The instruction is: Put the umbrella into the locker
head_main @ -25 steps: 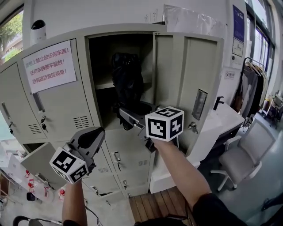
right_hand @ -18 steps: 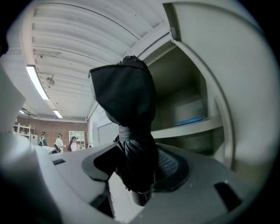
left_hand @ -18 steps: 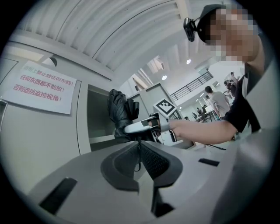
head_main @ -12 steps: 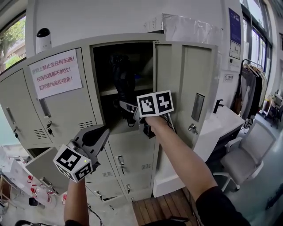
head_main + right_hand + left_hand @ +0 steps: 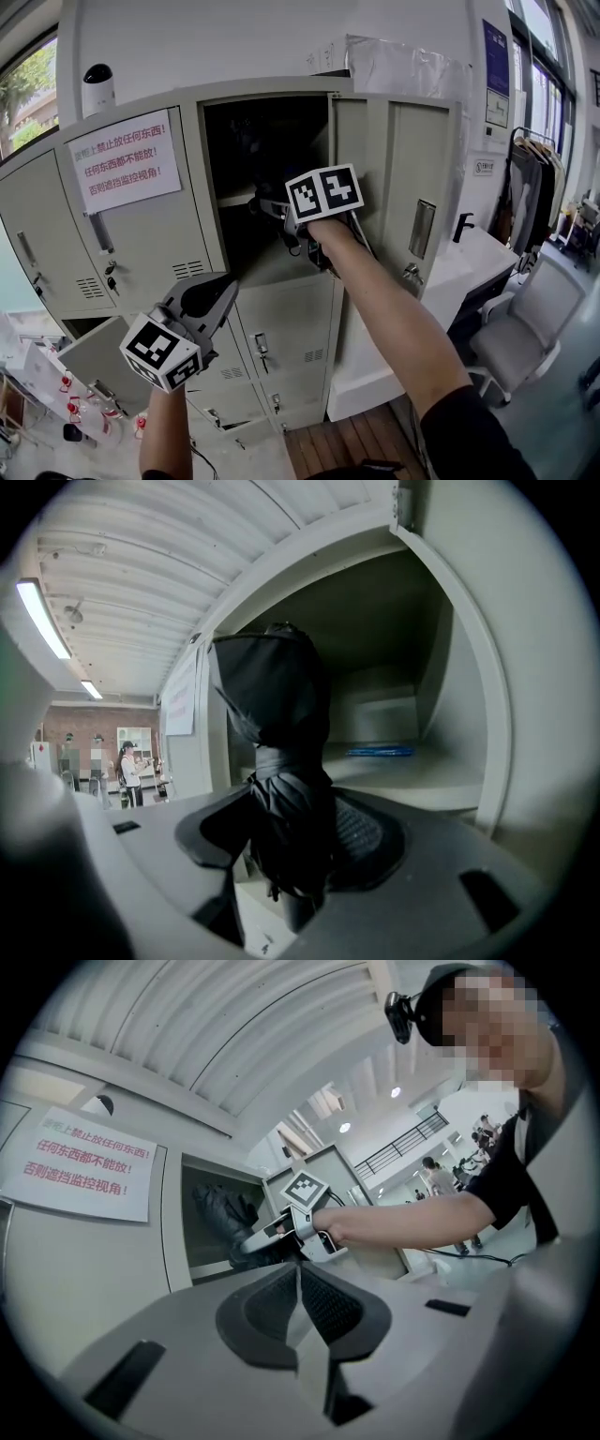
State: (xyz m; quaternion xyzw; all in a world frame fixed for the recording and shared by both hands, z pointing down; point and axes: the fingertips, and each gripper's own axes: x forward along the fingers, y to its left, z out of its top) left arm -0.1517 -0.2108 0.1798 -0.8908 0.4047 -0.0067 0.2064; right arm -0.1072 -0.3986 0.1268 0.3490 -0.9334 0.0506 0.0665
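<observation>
At locker (image 5: 394,187) opening, umbrella (image 5: 281,761) upright, axis vert.

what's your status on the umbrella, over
Right gripper shut on umbrella, at the open locker mouth. Left gripper shut, empty. Nothing blocking; blue item on inner shelf.

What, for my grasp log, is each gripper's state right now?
Left gripper: shut, holding nothing.
Right gripper: shut on the black umbrella.
</observation>
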